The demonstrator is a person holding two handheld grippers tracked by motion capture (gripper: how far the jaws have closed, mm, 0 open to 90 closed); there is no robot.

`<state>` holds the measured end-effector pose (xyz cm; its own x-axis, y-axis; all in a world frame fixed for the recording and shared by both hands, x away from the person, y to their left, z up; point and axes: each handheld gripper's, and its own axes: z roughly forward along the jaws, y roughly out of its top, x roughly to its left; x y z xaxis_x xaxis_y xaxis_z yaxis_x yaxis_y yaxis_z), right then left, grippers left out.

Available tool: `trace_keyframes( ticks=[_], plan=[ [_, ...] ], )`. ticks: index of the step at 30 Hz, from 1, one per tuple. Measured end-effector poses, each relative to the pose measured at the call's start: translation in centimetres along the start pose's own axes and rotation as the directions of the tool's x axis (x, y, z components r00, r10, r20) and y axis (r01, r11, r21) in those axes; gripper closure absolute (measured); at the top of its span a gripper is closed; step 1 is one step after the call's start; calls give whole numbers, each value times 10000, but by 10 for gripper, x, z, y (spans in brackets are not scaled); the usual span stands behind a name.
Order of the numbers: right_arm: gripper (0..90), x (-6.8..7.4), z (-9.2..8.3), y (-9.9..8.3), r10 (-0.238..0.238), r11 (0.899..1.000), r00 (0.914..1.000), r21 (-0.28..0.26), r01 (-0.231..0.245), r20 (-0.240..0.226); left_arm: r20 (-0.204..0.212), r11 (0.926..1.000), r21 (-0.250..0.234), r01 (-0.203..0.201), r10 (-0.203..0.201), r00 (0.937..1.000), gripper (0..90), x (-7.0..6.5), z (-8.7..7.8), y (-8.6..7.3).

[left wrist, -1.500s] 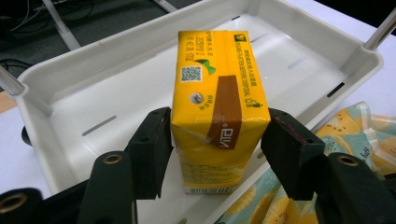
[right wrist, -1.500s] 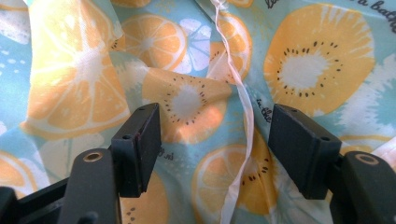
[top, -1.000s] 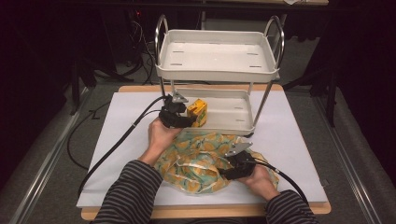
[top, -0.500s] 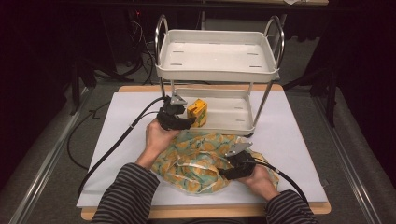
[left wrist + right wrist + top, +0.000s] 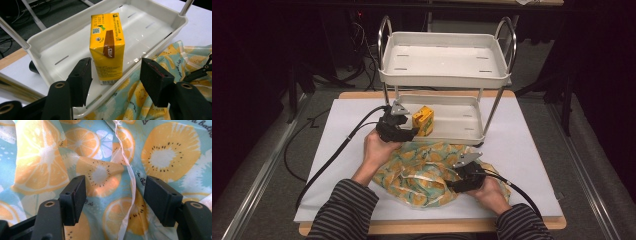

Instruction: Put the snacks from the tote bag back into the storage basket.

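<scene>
Left gripper view: the left gripper (image 5: 115, 75) has its fingers apart, short of the yellow carton (image 5: 107, 47) standing upright in the rack's lower tray (image 5: 62, 50); its print is unreadable. The right gripper (image 5: 115, 200), fingers apart, hovers over the fruit-print bag (image 5: 100, 175), lettered "in the".

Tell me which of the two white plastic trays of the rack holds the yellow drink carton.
The lower white tray: the yellow carton stands upright there. The upper tray is bare.
</scene>
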<state>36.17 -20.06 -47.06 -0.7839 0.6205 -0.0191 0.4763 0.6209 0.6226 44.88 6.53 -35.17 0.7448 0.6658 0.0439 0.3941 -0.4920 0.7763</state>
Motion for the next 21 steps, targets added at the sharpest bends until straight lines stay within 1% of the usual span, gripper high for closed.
trace_keyframes(
  ticks=[6,8,13,14,16,19,21],
  plan=[
    [351,0,0,0,27,10000,10000,10,-27,-1,77,9998,-86,156,-156,9998,425,0,-4,-4],
    [351,0,0,0,30,10000,10000,3,-30,-12,97,9999,-82,106,-106,9999,423,0,-7,-4],
    [351,0,0,0,33,10000,10000,3,-33,-10,170,9996,-219,199,-195,9997,419,-2,-11,-5],
    [351,0,0,0,29,10000,10000,3,-29,-5,153,9996,-228,150,-146,9998,419,-3,-12,-6],
    [351,0,0,0,32,10000,10000,11,-32,1,188,9994,-294,178,-172,9997,418,-4,-15,-7],
    [351,0,0,0,38,10000,10000,-5,-38,-21,132,9996,-252,81,-78,9999,415,-5,-20,-10],
    [351,0,0,0,47,10000,10000,-10,-47,-23,134,9996,-278,105,-101,9999,414,-4,-24,-12]
  ],
)
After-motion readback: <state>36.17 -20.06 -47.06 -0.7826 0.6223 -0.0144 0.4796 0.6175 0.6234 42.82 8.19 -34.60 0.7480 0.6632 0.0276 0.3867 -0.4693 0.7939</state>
